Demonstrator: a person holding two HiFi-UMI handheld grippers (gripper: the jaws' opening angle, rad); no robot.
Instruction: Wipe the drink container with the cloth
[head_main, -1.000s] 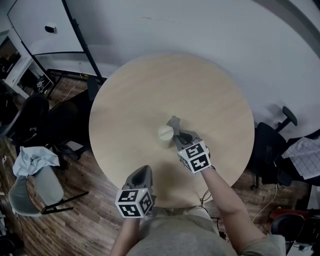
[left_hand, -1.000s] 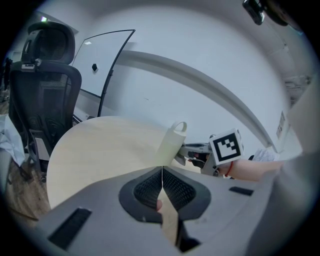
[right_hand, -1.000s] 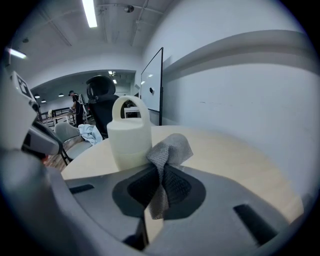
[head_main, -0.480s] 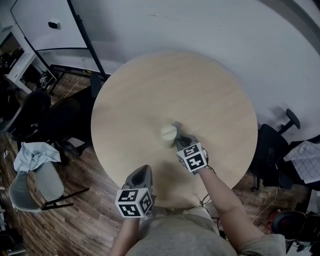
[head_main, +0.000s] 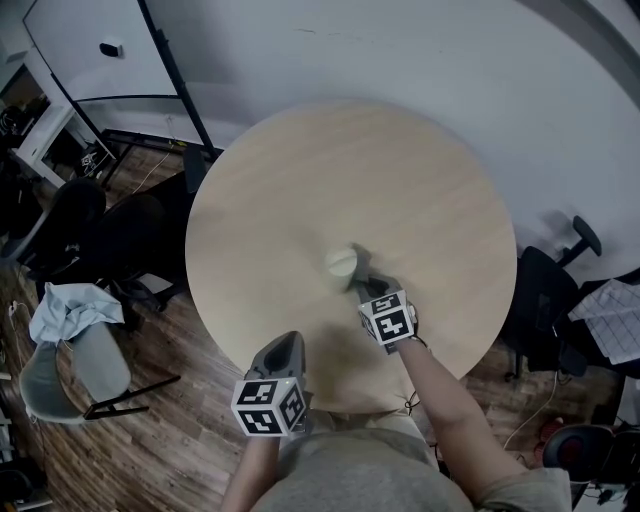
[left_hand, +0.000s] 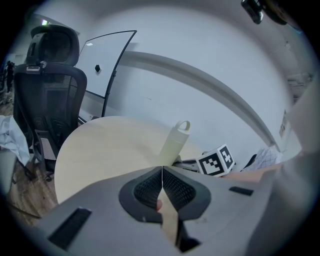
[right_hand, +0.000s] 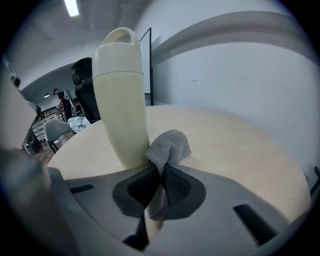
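Pale round wooden table (head_main: 300, 180) carries the cream drink container (right_hand: 120, 95), which stands upright with its long axis vertical and its loop-handled lid on top, about where it stood a second ago. Right gripper (right_hand: 161, 170) is clamped on the grey cloth (right_hand: 169, 145), whose bunched end touches the container's lower wall. From overhead, though small there, less of the cloth seems to poke out beyond the container than before. Left gripper (left_hand: 162, 172), jaws pressed together on nothing, hangs well short of the container, its cube (head_main: 268, 406) showing black-and-white square markers.
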